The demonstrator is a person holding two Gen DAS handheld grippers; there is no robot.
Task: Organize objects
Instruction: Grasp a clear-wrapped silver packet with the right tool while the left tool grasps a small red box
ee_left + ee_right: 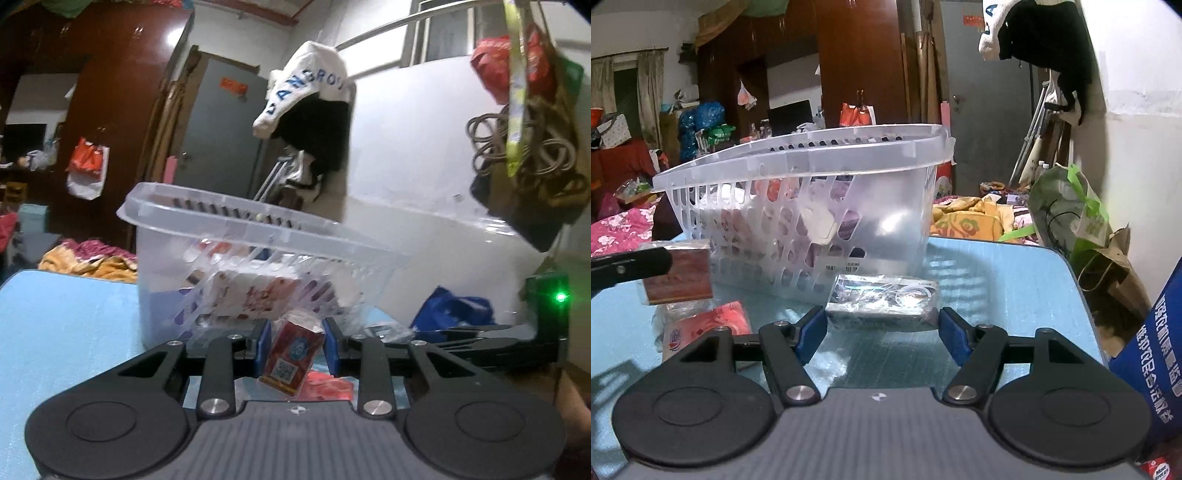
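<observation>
My left gripper (293, 349) is shut on a small red box (291, 356) with a QR code and holds it tilted above the blue table, just in front of the clear plastic basket (236, 221). The same box (677, 278) shows in the right wrist view, held by a left finger (631, 264). My right gripper (882, 328) is open, its blue pads on either side of a clear-wrapped dark packet (882, 299) that lies on the table before the basket (798, 162). The basket holds several packets.
A red and white pouch (705, 325) lies on the blue table (997, 280) at the left. A blue printed bag (1156, 347) stands at the right edge. A green bag (1067, 206) and bedding lie beyond the table. Bags hang overhead (532, 122).
</observation>
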